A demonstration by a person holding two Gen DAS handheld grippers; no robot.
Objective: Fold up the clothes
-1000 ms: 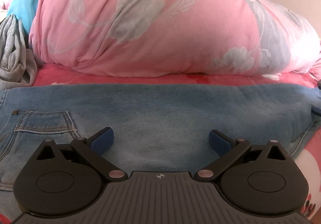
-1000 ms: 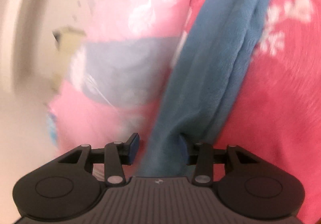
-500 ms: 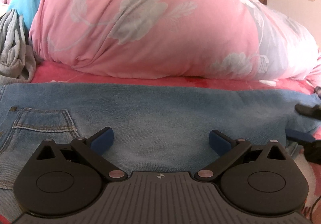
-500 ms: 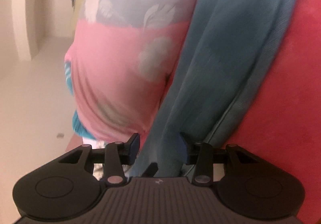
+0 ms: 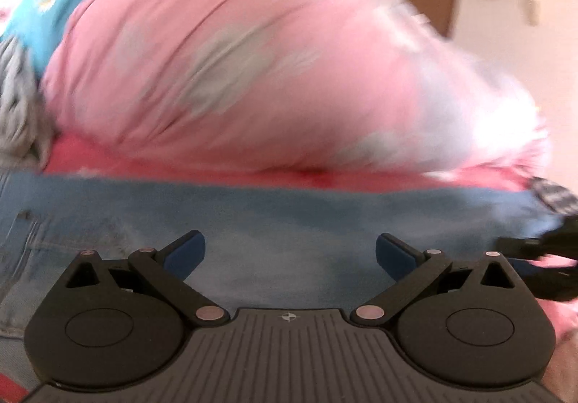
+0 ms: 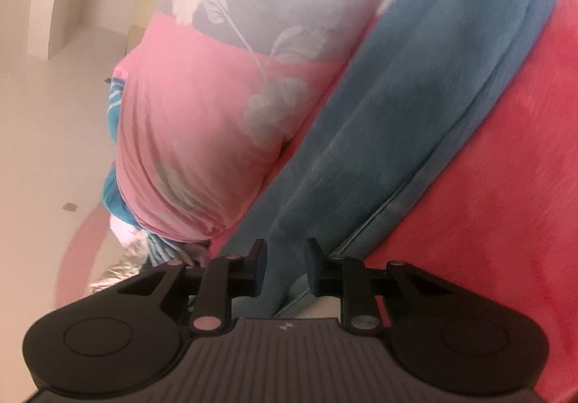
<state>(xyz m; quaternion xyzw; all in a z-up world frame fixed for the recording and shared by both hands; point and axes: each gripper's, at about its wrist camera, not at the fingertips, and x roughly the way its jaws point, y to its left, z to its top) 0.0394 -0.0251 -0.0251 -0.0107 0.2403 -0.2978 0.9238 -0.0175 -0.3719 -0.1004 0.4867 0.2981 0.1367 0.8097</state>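
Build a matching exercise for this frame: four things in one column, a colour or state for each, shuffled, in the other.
Things:
1. jeans
2. duvet
3. left claw
4. right claw

States:
A. pink, grey flowers
B. jaws wide apart, nothing between
C. blue denim, lying on the bed
D. jaws narrow, denim between

Pairs: 1-C, 2-A, 3-B, 4-D

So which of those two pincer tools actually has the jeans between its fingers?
The right gripper: its jaws have just been closing around a bunched edge of the jeans. The left gripper is spread wide above flat denim.
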